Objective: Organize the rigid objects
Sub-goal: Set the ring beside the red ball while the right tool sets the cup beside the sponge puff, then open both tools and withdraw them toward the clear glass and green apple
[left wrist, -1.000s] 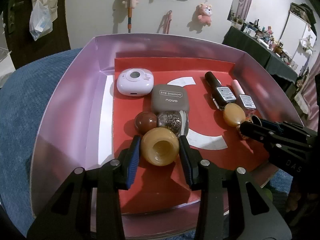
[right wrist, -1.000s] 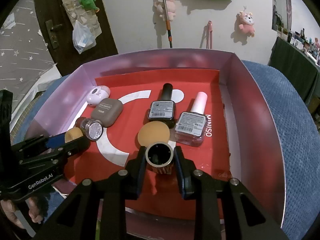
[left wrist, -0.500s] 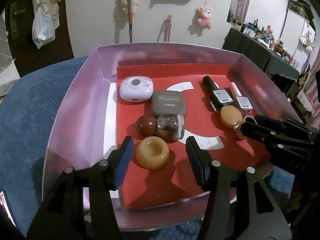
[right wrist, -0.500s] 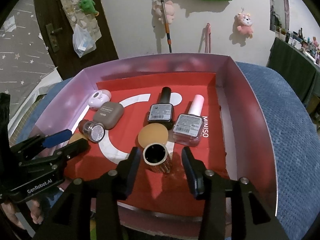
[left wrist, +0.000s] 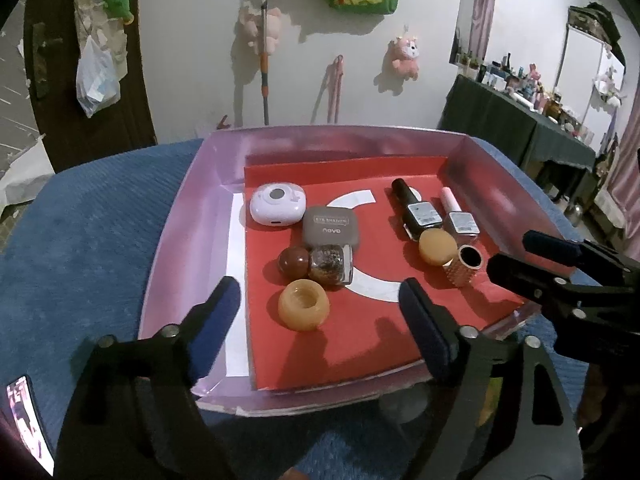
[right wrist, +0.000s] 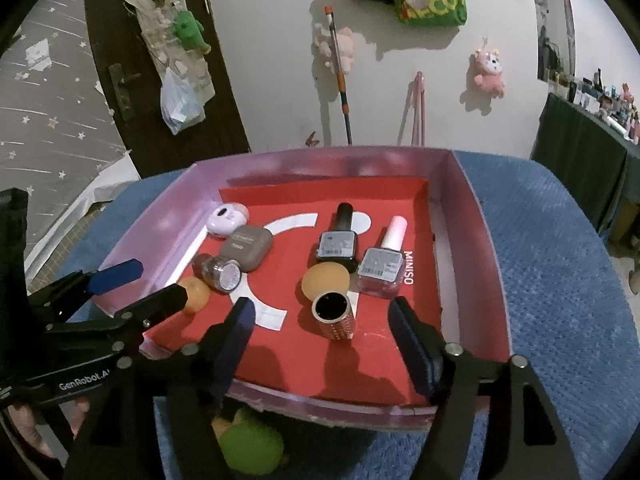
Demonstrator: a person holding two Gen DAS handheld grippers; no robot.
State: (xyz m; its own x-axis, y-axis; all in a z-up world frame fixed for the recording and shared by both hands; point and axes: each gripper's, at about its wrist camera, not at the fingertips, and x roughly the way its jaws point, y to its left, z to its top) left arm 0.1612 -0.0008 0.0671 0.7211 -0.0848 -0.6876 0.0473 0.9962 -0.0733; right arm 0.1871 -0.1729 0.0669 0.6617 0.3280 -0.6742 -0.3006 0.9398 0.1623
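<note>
A pink-walled tray (left wrist: 188, 216) (right wrist: 480, 240) with a red floor holds the cosmetics. An amber ring-shaped jar (left wrist: 304, 305) lies on the red floor, free, ahead of my left gripper (left wrist: 320, 296), whose jaws are opening with nothing between the pads. A studded gold cap (right wrist: 334, 316) (left wrist: 464, 266) stands upright ahead of my right gripper (right wrist: 320, 312), also opening and touching nothing. Further in lie a dark nail polish bottle (right wrist: 338, 242), a pink one (right wrist: 382, 264), a round tan sponge (right wrist: 326, 280), a brown eyeshadow compact (left wrist: 330, 228), a glitter jar (left wrist: 330, 266) and a white round case (left wrist: 278, 204).
The tray rests on a blue textured cushion (left wrist: 92, 240) (right wrist: 560, 280). A green soft toy (right wrist: 252, 444) sits below the tray's near edge. A person's fingers (right wrist: 28, 424) hold the left gripper's handle. Behind are a white wall with plush toys and a dark door (right wrist: 120, 60).
Both grippers let go: the left released the amber jar, the right the gold cap. Each has opened wide and drawn back and up from the tray.
</note>
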